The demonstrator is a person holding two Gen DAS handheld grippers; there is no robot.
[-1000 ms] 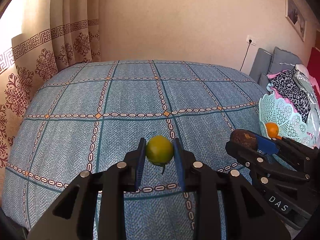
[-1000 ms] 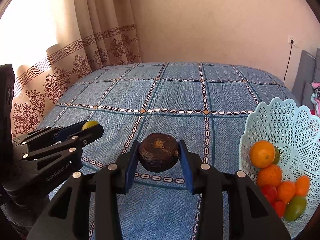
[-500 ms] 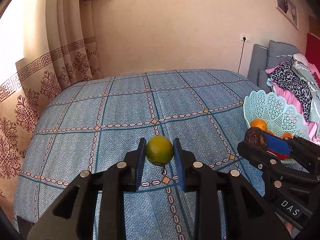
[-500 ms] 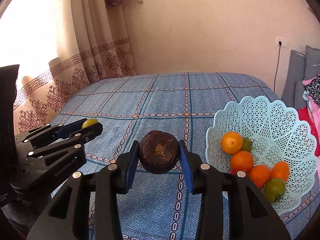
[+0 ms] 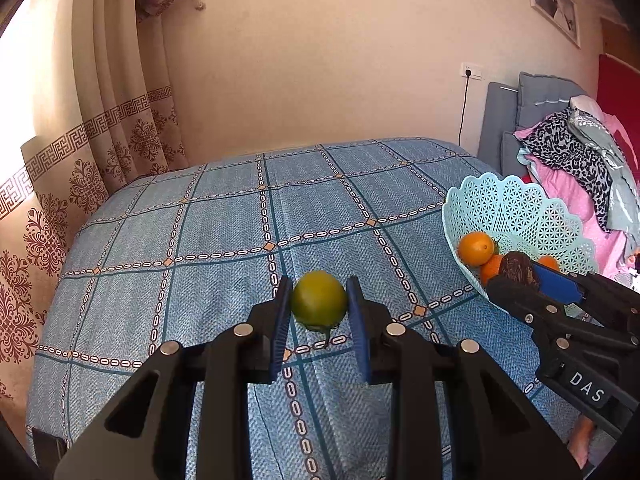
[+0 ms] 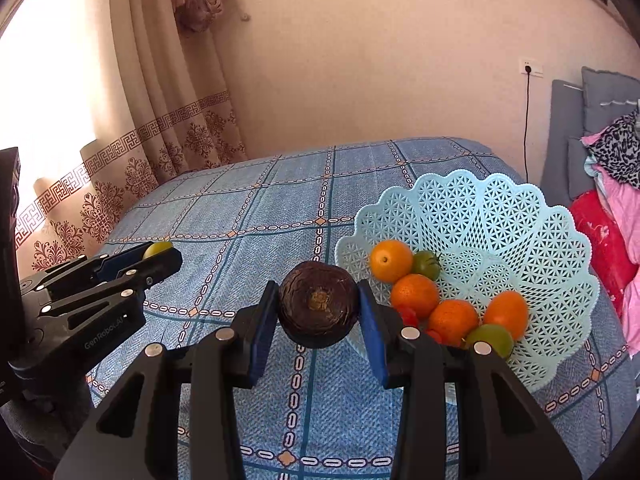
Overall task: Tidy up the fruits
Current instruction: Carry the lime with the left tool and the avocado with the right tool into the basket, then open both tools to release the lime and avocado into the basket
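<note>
Both grippers, left (image 5: 319, 306) clamping a lime (image 5: 319, 296), right (image 6: 318, 312) a dark fruit (image 6: 318, 305), have swung nearer the basket (image 6: 500, 216), ready to drop

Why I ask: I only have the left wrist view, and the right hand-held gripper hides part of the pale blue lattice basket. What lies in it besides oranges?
Observer: The right wrist view shows two green round fruits and small red fruits among four oranges in the pale blue lattice plastic basket.
Operator: Is there room for more?
Observer: Yes. The fruit is bunched at the near left side, and the far right part of the lattice is bare.
Operator: Is the right grip sound?
Observer: It looks so. The right hand-held gripper has both blue pads pressed on the dark brown wrinkled round fruit, at about its widest part.
</note>
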